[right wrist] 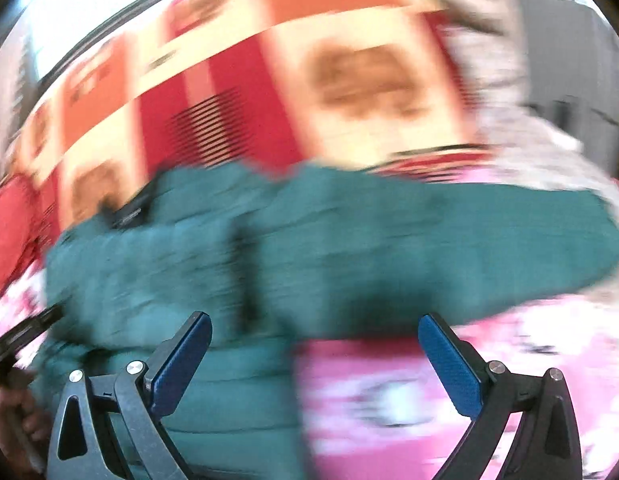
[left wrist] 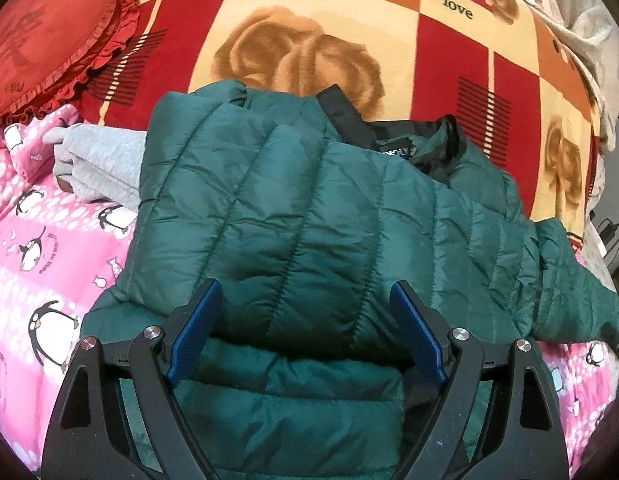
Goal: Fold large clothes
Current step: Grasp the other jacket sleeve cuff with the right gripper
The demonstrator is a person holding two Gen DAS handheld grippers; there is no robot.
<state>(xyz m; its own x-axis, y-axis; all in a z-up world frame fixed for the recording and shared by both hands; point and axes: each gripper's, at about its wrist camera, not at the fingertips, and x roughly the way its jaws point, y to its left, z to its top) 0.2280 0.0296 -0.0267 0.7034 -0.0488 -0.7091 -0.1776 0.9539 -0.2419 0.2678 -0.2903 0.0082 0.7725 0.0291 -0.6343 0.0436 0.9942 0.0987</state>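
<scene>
Jacket [left wrist: 293, 216]: green quilted, partly folded, lying on the bed; black collar lining [left wrist: 405, 140] with a label at its far end; one quilted layer folded across the top, another layer showing beneath at the near edge
Left gripper [left wrist: 305, 328]: over the jacket's near edge; fingers [left wrist: 197, 332] wide apart, blue pads clear of the cloth, nothing held
Right gripper [right wrist: 315, 360]: view badly blurred; fingers [right wrist: 449, 364] wide apart, nothing between them; over the jacket's near right edge, part jacket [right wrist: 309, 248] and part pink cloth below it
Pink quilt [left wrist: 37, 248]: penguin print, under the jacket and out to its left and right
Blanket [left wrist: 309, 32]: red, orange and cream squares with roses, beyond the jacket
Grey cloth [left wrist: 97, 164]: just left of the jacket, touching it
Red cushion [left wrist: 49, 40]: frilled, far left of the jacket
</scene>
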